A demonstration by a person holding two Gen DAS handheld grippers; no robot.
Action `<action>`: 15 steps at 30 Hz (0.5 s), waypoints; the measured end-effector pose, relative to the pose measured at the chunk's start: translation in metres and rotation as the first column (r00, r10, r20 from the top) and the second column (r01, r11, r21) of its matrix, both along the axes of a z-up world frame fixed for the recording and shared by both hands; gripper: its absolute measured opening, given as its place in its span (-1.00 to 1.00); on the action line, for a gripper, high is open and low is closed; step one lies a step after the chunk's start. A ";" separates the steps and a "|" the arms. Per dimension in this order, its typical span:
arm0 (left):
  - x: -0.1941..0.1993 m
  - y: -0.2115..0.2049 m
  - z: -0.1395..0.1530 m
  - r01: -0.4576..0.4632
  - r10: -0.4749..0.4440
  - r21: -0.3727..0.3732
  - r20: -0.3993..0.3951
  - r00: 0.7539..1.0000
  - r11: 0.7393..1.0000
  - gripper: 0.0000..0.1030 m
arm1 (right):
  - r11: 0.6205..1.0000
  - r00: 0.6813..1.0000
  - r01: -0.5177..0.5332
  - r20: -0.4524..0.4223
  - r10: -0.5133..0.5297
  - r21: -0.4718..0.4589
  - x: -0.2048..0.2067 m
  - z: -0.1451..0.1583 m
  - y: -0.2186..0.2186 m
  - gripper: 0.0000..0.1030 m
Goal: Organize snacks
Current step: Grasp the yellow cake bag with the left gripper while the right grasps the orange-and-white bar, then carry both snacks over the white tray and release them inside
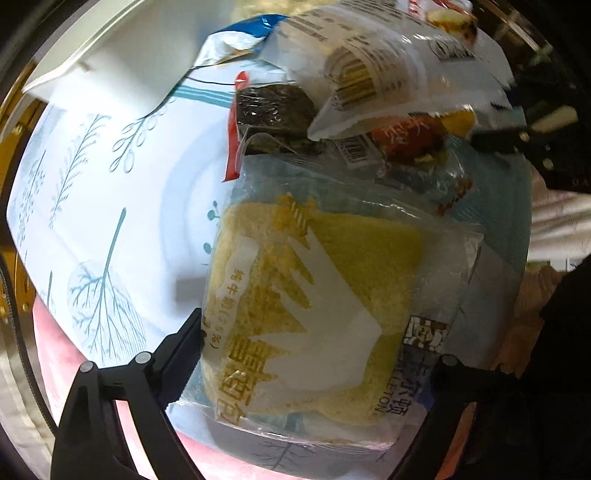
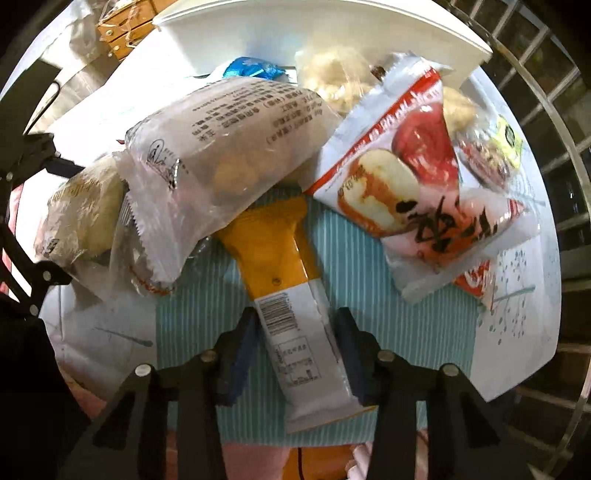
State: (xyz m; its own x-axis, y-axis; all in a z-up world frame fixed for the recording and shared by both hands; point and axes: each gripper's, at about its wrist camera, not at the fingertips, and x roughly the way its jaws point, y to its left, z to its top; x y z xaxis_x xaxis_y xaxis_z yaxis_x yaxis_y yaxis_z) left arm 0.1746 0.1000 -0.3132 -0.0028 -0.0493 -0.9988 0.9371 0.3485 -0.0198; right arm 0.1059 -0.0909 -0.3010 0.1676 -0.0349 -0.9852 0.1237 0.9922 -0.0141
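A clear bread packet (image 1: 314,295) with yellow bread and yellow lettering lies on the patterned cloth. My left gripper (image 1: 317,354) points down over it, jaws wide, one finger at each edge of the wrapper; the bread looks unsqueezed. In the right wrist view a long bar wrapper (image 2: 284,288), orange at the far end and white with a barcode near me, lies on the teal striped cloth. My right gripper (image 2: 297,332) has its pads against both sides of the white end. The bar's far end is tucked under a white printed packet (image 2: 229,147).
A red and white apple-picture packet (image 2: 413,184), a blue wrapper (image 2: 251,68) and a pale puffed-snack bag (image 2: 332,74) crowd the far side before a white tray (image 2: 314,33). A dark snack in clear wrap (image 1: 273,107) and a barcode packet (image 1: 369,74) lie beyond the bread.
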 end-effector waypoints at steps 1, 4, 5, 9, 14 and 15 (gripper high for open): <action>-0.001 0.002 0.000 -0.034 0.034 0.000 -0.001 0.999 0.999 0.76 | 0.999 0.999 0.030 -0.019 -0.030 0.024 0.001 0.001 -0.002 -0.22; -0.006 0.008 0.003 -0.110 0.110 0.001 -0.022 0.994 0.994 0.73 | 0.990 0.993 0.104 -0.061 -0.098 0.091 -0.007 0.007 0.004 -0.37; -0.007 0.010 0.003 -0.136 0.136 0.003 -0.025 0.990 0.991 0.72 | 0.986 0.989 0.127 -0.084 -0.118 0.104 -0.007 0.008 0.002 -0.37; -0.017 0.024 0.005 -0.230 0.230 0.000 -0.029 0.973 0.973 0.71 | 0.971 0.966 0.210 -0.178 -0.188 0.117 -0.009 0.008 -0.008 -0.38; -0.011 0.034 0.008 -0.295 0.297 0.047 -0.034 0.954 0.954 0.72 | 0.947 0.943 0.282 -0.228 -0.243 0.154 -0.021 0.019 -0.020 -0.38; -0.007 0.033 0.010 -0.308 0.311 0.049 -0.047 0.949 0.950 0.72 | 0.943 0.942 0.286 -0.232 -0.244 0.167 -0.022 0.025 -0.023 -0.38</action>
